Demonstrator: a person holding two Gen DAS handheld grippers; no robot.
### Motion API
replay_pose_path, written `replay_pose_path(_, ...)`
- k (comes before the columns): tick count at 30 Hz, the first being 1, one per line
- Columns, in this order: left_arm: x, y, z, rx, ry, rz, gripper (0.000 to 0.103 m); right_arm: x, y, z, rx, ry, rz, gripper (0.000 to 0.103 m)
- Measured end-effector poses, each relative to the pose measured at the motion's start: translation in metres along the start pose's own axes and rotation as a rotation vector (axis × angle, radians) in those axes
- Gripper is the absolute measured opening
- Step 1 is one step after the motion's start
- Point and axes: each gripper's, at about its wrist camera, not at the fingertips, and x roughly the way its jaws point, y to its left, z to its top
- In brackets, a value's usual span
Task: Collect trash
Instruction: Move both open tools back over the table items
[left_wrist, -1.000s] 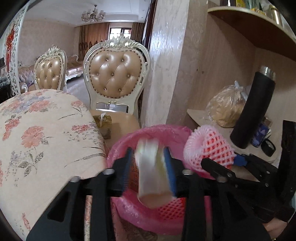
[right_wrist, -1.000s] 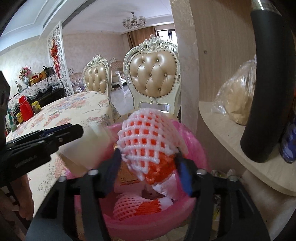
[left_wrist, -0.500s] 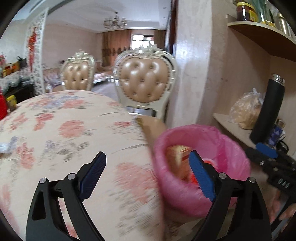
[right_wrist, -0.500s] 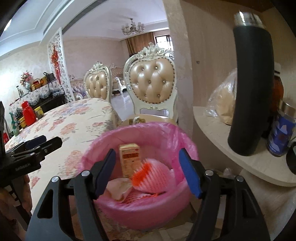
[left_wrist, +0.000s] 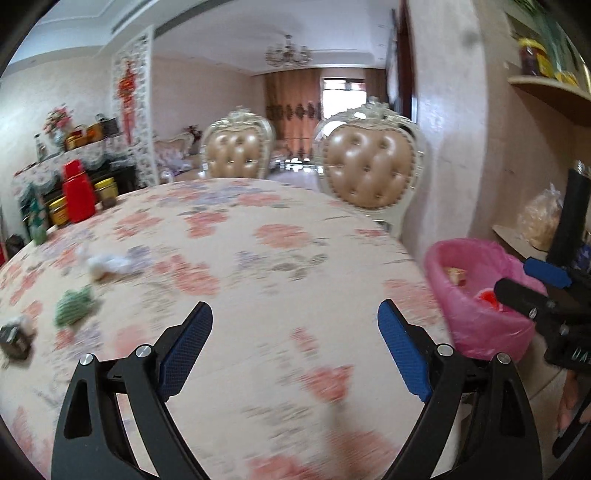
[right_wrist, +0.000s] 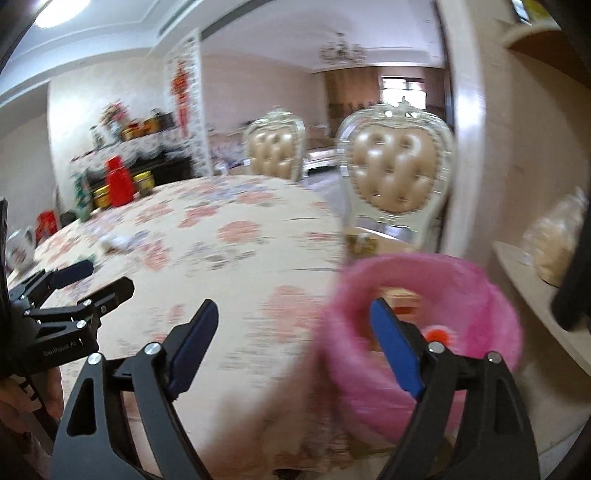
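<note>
my left gripper (left_wrist: 295, 325) is spread wide and empty; scraps of trash (left_wrist: 107, 264) lie ahead to its left. my right gripper (right_wrist: 291, 325), jaws just opened, holds nothing. the pink-lined bin (right_wrist: 480, 295) right of it holds a carton and red foam netting.

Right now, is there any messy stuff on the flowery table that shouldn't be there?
Yes. Near the tablecloth's left side lie a crumpled white scrap, a green wad and a dark bit at the edge, too blurred to name. They look like litter, not yet in the pink-lined bin.
</note>
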Motion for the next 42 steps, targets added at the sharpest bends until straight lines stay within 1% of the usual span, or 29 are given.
replay_pose_path(5,-0.026,0.063,-0.011,-0.053,0.005,0.098,0.084,0.013,0.072,0.004,-0.082,0.025,0.08,0.084)
replay_pose_path(8,-0.035,0.095,-0.018,-0.062,0.011,0.158,0.084,0.02,0.111,0.005,-0.115,0.04,0.12,0.084)
replay_pose_path(11,-0.043,0.134,-0.027,-0.061,0.03,0.243,0.084,0.027,0.152,0.005,-0.146,0.059,0.182,0.084)
replay_pose_path(12,-0.046,0.153,-0.031,-0.071,0.041,0.281,0.084,0.03,0.163,0.005,-0.157,0.064,0.194,0.084)
replay_pose_path(15,-0.055,0.197,-0.037,-0.109,0.058,0.347,0.084,0.042,0.206,0.005,-0.197,0.096,0.245,0.084)
replay_pose_path(17,-0.056,0.23,-0.04,-0.142,0.073,0.411,0.084,0.05,0.229,0.006,-0.218,0.106,0.278,0.084)
replay_pose_path(21,-0.063,0.287,-0.041,-0.222,0.085,0.501,0.084,0.063,0.269,0.009,-0.249,0.123,0.321,0.084)
replay_pose_path(23,-0.063,0.312,-0.039,-0.254,0.086,0.522,0.084,0.072,0.291,0.012,-0.264,0.132,0.336,0.084)
replay_pose_path(27,-0.063,0.344,-0.042,-0.315,0.074,0.538,0.084,0.093,0.324,0.018,-0.289,0.15,0.345,0.084)
replay_pose_path(29,-0.066,0.358,-0.05,-0.356,0.072,0.54,0.084,0.104,0.339,0.02,-0.303,0.161,0.342,0.084)
replay_pose_path(30,-0.065,0.367,-0.057,-0.381,0.085,0.545,0.084,0.11,0.344,0.021,-0.305,0.166,0.343,0.084)
replay_pose_path(31,-0.065,0.375,-0.062,-0.399,0.113,0.565,0.084,0.116,0.349,0.022,-0.306,0.171,0.346,0.084)
replay_pose_path(32,-0.067,0.381,-0.063,-0.405,0.114,0.584,0.086,0.123,0.356,0.023,-0.305,0.181,0.35,0.084)
replay_pose_path(35,-0.077,0.388,-0.062,-0.383,0.087,0.642,0.086,0.143,0.375,0.025,-0.297,0.209,0.359,0.084)
replay_pose_path(36,-0.079,0.389,-0.062,-0.384,0.082,0.644,0.086,0.151,0.384,0.025,-0.296,0.222,0.363,0.084)
replay_pose_path(39,-0.082,0.396,-0.064,-0.415,0.08,0.613,0.088,0.174,0.405,0.025,-0.294,0.261,0.365,0.084)
replay_pose_path(42,-0.076,0.401,-0.069,-0.453,0.109,0.573,0.088,0.195,0.425,0.029,-0.287,0.296,0.35,0.083)
